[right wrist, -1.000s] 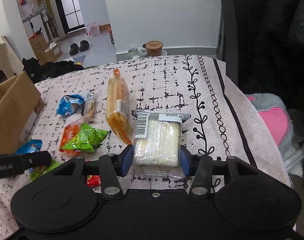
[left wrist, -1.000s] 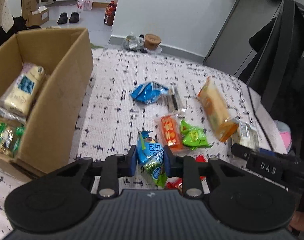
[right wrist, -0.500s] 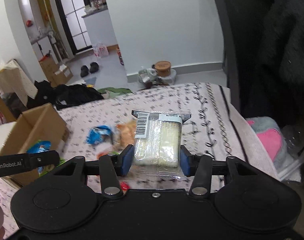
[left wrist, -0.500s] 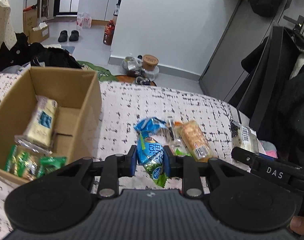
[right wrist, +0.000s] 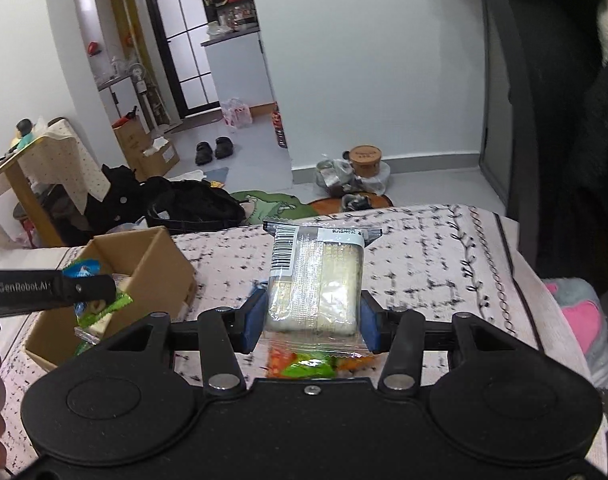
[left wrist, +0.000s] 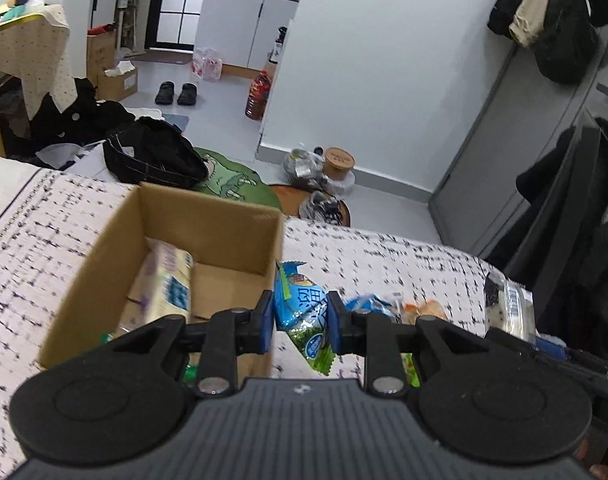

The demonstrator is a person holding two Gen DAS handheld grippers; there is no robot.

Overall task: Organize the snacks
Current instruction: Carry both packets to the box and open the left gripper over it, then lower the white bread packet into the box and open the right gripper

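In the left wrist view, the left gripper sits at lower centre with its blue-padded jaws clamped on a blue-and-green foil snack packet, held in the air beside the right wall of the open brown cardboard box. The box fills the centre left of the frame on the white bedspread with black dashes. One pale wrapped loaf with a blue label lies inside it; green wrappers at the box's near end are mostly hidden behind the gripper body. To the right of the jaws, one blue crumpled packet and an orange packet lie on the spread, blurred. At the right edge, the clear-wrapped sandwich with a barcode shows above the other gripper's black arm. Against half a second ago the box has slid towards frame centre and the loose snacks have dropped lower — partly behind the gripper.

In the right wrist view, the right gripper at lower centre grips the same clear-wrapped sandwich between its pads, held above the bedspread. Below it, one green packet and orange wrapping peek out. The cardboard box is at centre left, with the left gripper's black arm crossing it and the blue-and-green packet over its opening. Compared with half a second ago the box is nearer and larger — the loose pile is now under the gripper.
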